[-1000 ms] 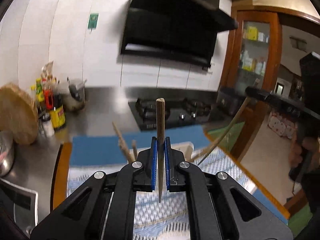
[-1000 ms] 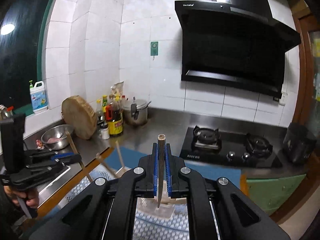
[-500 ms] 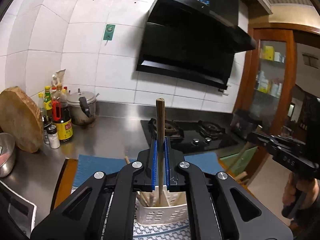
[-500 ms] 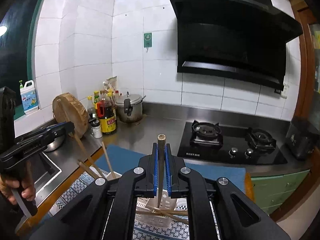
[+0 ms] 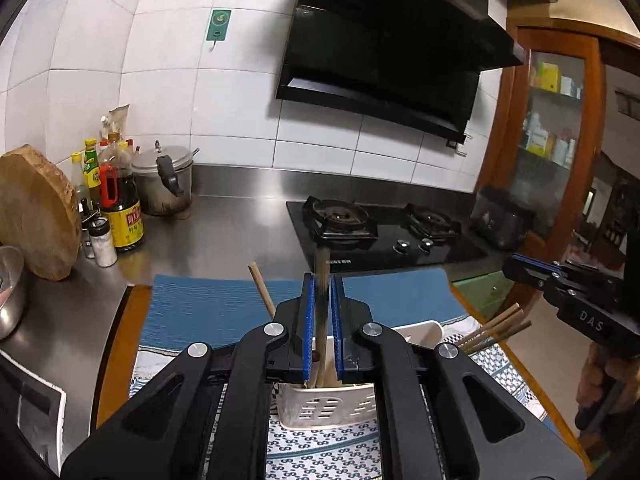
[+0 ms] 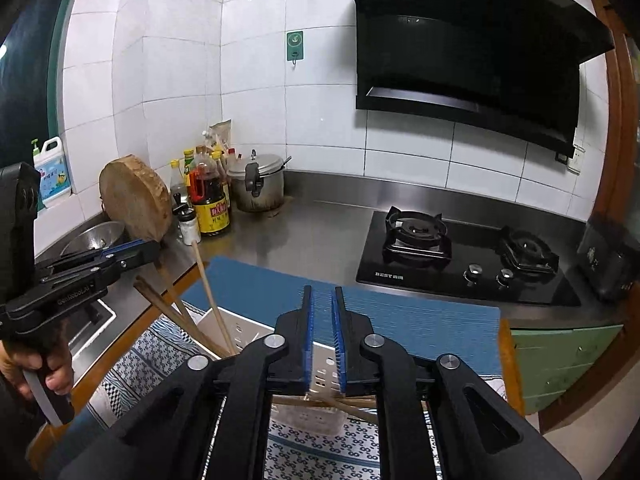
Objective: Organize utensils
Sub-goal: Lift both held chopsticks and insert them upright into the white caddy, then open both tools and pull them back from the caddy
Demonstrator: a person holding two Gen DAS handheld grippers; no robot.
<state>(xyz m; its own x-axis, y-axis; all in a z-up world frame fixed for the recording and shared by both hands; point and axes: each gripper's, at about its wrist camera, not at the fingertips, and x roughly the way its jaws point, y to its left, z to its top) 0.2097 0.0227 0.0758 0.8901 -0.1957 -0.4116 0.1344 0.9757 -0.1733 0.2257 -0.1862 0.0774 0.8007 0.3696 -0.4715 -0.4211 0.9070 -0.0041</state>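
L gripper (image 5: pixel 322 280): jaws clenched narrow round one wooden chopstick (image 5: pixel 321 320). The stick stands upright between the blue pads, its lower end down in the white slotted utensil basket (image 5: pixel 328 408) and its top poking above the fingertips. The stick looks smeared in my L cam, so I can't say how hard the pads bite.

R gripper (image 6: pixel 322 292): jaws are opening w/ nothing between them; I see the blue mat (image 6: pixel 400 312) straight thru the gap. It hangs over the basket's near end. Below it, a few chopsticks (image 6: pixel 320 402) lie crosswise on the basket.

More chopsticks (image 6: pixel 208 292) lean out of the basket's far-left corner in the R cam, just under the L gripper's tips. In the L cam one leaning stick (image 5: pixel 262 292) shows left of the jaws, and a bunch (image 5: pixel 492 328) sticks out past the basket's right side, below the R gripper.

The basket sits on a patterned blue/white cloth (image 5: pixel 320 452), partly over the blue mat, on a wooden board at the steel counter's (image 5: pixel 240 232) edge.

Behind it, well apart:
- black gas hob (image 5: pixel 380 232) under a range hood (image 5: pixel 392 52)
- pressure cooker (image 5: pixel 164 180)
- soy sauce bottle (image 5: pixel 124 216) among other bottles
- round chopping block (image 5: pixel 36 212) leaning on the wall

Person's L hand (image 6: pixel 52 372) and R hand (image 5: pixel 596 376) grip the handles.
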